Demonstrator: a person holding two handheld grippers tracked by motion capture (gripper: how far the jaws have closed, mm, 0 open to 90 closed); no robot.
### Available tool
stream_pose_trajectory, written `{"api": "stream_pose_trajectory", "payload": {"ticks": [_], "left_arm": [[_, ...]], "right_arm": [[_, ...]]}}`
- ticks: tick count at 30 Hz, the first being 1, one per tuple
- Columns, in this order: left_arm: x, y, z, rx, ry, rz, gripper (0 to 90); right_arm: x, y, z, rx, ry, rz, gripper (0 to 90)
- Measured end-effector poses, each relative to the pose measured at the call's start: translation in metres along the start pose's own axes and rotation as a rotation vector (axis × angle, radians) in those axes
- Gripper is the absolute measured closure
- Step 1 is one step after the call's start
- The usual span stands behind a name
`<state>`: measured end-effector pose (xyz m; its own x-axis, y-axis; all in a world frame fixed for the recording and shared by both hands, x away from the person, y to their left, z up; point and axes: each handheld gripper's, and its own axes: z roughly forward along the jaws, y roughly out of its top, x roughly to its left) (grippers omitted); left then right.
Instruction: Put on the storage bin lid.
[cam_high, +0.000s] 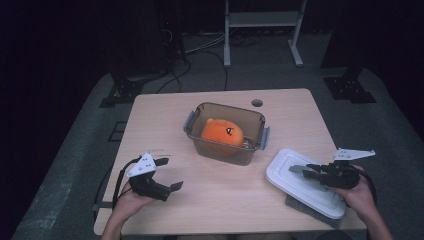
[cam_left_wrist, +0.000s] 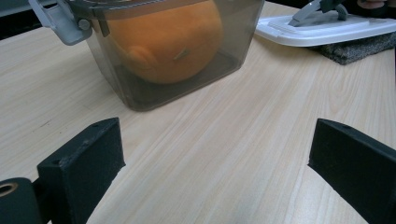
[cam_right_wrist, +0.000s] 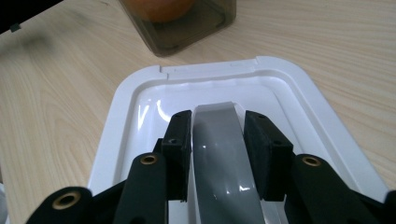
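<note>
A clear brown container (cam_high: 225, 152) stands mid-table with an orange plush toy (cam_high: 222, 132) inside; grey latches hang at its ends. Up close in the left gripper view, the container (cam_left_wrist: 140, 95) and the plush toy (cam_left_wrist: 163, 42) sit just beyond my jaws. My left gripper (cam_high: 171, 173) rests open near the front left, nothing between its jaws (cam_left_wrist: 217, 154). A white lid (cam_high: 295, 185) lies at the front right. My right gripper (cam_high: 306, 172) is shut on the lid's grey handle (cam_right_wrist: 224, 168), its pads (cam_right_wrist: 180, 135) pressed against both sides of it above the lid (cam_right_wrist: 140, 102).
A grey pad (cam_high: 310, 210) lies under the lid near the table's front right edge. A round hole (cam_high: 257, 103) sits in the table behind the container. Bare wood lies between the container and the left gripper. White frame legs (cam_high: 227, 50) and cables are on the floor beyond.
</note>
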<state>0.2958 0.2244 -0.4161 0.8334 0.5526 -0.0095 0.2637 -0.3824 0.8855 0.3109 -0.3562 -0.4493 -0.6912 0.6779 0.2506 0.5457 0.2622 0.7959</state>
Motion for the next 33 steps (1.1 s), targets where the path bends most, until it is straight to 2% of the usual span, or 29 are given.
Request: {"api": "stream_pose_trajectory", "payload": {"ticks": [19, 33], "left_arm": [[0.0, 0.0, 0.0, 0.004, 0.001, 0.003, 2.5], [0.0, 0.0, -0.001, 0.002, 0.0, 0.002, 2.5]], "right_arm": [[0.0, 0.002, -0.003, 0.01, 0.0, 0.0, 65.2], [0.007, 0.017, -0.02, -0.009, 0.005, -0.017, 65.3]]}}
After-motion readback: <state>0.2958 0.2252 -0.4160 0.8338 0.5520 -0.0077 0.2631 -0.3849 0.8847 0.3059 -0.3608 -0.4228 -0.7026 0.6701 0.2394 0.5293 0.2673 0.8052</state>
